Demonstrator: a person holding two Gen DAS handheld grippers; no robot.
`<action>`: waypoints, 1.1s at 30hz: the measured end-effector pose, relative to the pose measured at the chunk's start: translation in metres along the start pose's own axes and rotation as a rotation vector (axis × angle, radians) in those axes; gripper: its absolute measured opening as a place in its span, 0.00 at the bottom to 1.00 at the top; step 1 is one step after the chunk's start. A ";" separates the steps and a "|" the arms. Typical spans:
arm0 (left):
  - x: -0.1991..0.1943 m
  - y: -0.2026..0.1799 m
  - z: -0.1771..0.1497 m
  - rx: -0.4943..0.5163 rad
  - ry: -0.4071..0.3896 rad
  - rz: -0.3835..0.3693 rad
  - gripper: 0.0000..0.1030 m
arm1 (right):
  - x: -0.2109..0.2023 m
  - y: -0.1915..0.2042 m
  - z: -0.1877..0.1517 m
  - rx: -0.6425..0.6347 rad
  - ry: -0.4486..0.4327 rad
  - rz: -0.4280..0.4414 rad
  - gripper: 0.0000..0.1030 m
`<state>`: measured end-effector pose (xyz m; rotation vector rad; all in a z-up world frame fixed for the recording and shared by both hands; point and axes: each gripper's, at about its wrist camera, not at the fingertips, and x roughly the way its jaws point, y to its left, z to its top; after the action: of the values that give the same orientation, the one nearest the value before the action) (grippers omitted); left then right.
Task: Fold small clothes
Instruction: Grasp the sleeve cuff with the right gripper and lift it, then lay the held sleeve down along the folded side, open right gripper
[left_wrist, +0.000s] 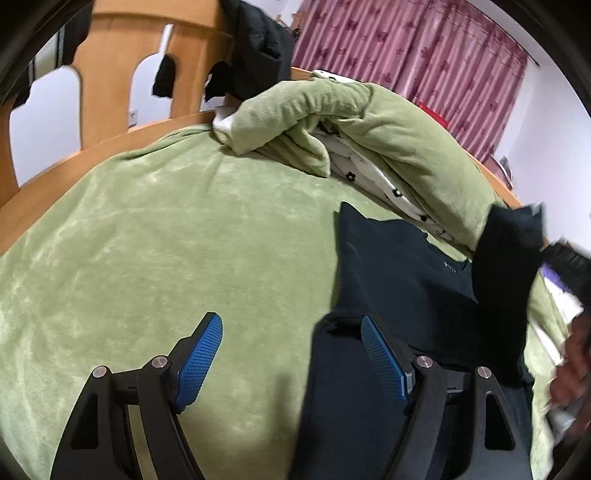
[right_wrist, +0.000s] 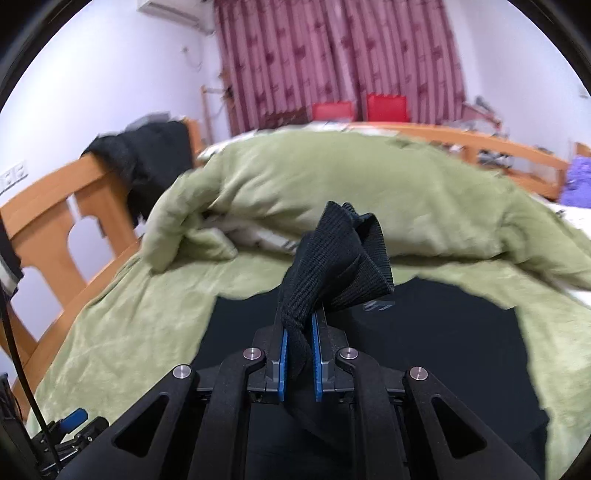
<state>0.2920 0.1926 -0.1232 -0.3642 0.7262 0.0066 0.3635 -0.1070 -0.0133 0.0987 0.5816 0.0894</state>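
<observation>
A dark navy garment (left_wrist: 399, 266) lies flat on the green blanket (left_wrist: 166, 240) of a bed. My left gripper (left_wrist: 291, 354) hovers open just above the blanket. Its right finger is over the garment's left edge and nothing is between its pads. One ribbed black sleeve (left_wrist: 506, 277) rises off the bed toward the blurred right gripper (left_wrist: 561, 254) at the frame's edge. In the right wrist view my right gripper (right_wrist: 300, 325) is shut on that sleeve's cuff (right_wrist: 343, 251), which sticks up crumpled past the fingertips. The garment body (right_wrist: 443, 350) spreads below it.
A rolled green quilt (left_wrist: 406, 140) with a white flowered lining lies along the far side. A wooden bed rail (left_wrist: 110, 74) with cut-outs has black clothes (left_wrist: 258, 44) draped over it. Pink curtains (right_wrist: 340, 55) and red chairs (right_wrist: 386, 107) stand behind. A hand (left_wrist: 576, 362) shows at the right.
</observation>
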 end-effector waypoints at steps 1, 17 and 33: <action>0.001 0.005 0.001 -0.014 0.001 -0.002 0.74 | 0.011 0.010 -0.008 0.000 0.021 0.015 0.10; 0.027 0.018 -0.004 -0.044 0.078 -0.033 0.74 | 0.078 0.003 -0.106 0.016 0.268 0.180 0.65; 0.035 -0.093 -0.038 0.253 0.060 -0.053 0.74 | -0.031 -0.190 -0.117 -0.002 0.163 -0.180 0.65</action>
<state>0.3058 0.0891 -0.1419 -0.1422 0.7665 -0.1457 0.2840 -0.2906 -0.1165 0.0366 0.7505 -0.0779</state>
